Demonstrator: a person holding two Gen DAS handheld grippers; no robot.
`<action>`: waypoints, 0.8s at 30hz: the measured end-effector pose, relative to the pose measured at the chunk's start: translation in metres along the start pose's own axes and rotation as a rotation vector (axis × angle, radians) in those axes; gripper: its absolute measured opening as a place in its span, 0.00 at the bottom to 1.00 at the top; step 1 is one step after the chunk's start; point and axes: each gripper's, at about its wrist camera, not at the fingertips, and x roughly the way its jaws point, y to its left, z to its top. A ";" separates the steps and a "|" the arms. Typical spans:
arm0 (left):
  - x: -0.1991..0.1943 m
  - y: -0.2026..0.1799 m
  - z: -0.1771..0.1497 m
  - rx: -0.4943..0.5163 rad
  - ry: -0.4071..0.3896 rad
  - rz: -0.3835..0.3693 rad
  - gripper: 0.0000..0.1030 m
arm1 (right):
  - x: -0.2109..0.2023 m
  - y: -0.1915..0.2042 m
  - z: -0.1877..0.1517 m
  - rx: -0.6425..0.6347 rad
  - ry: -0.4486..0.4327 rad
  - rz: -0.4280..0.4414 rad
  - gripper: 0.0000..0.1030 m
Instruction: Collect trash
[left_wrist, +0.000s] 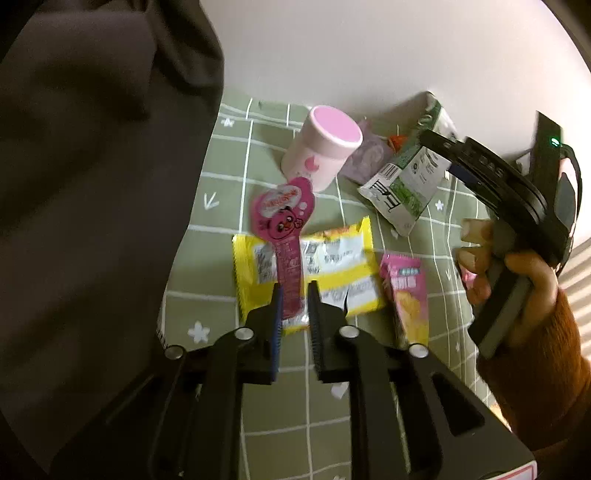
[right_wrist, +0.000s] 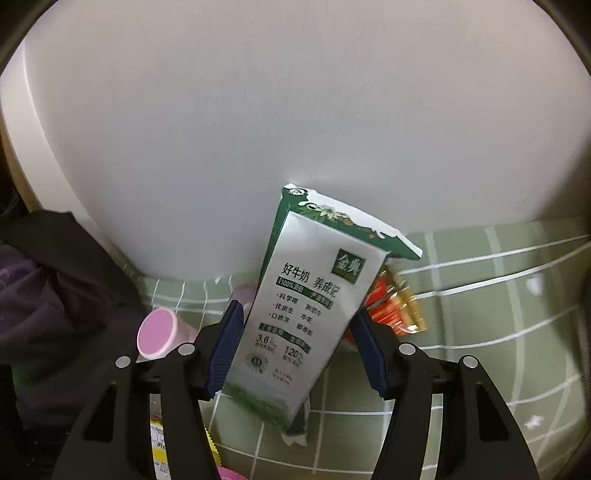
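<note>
The trash is lying scattered on the desk (left_wrist: 229, 229), which has a green checked cloth on it. The left gripper (left_wrist: 295, 295) is gripping the stem of a pink character wrapper (left_wrist: 282, 218); its fingers (left_wrist: 276, 306) are nearly closed on the lower end of this strip, which is lying over a yellow snack wrapper (left_wrist: 332, 258). The grip looks to be only on the tail, so I think a slow, straight lift is best, so that the yellow wrapper is not dragged along with it.

The right gripper (right_wrist: 295, 347) is standing wide around a green and white milk carton (right_wrist: 314, 295), with its fingers (right_wrist: 225, 347) on both sides of it. I cannot tell if the pads are already pressing on it. The carton is leaning toward 1 o'clock, so closing at its middle should keep it from twisting.

In the left wrist view, a pink cup (left_wrist: 321, 144) is at 12 o'clock from the left fingers and a small pink packet (left_wrist: 406, 295) is at 3 o'clock. An orange-red wrapper (right_wrist: 391, 306) is lying behind the carton, at 2 o'clock from the right fingers. A dark bag (left_wrist: 92, 184) is hanging at 9 o'clock, probably the place for the trash.
</note>
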 end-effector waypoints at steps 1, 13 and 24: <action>-0.001 0.000 0.000 -0.002 0.001 -0.007 0.27 | -0.001 -0.002 0.000 0.008 0.003 0.015 0.51; -0.006 0.030 0.032 -0.065 -0.087 -0.021 0.44 | -0.085 -0.011 -0.036 -0.035 0.007 -0.005 0.48; 0.012 -0.005 0.053 0.035 -0.081 -0.147 0.44 | -0.141 -0.015 -0.074 -0.103 0.004 -0.051 0.48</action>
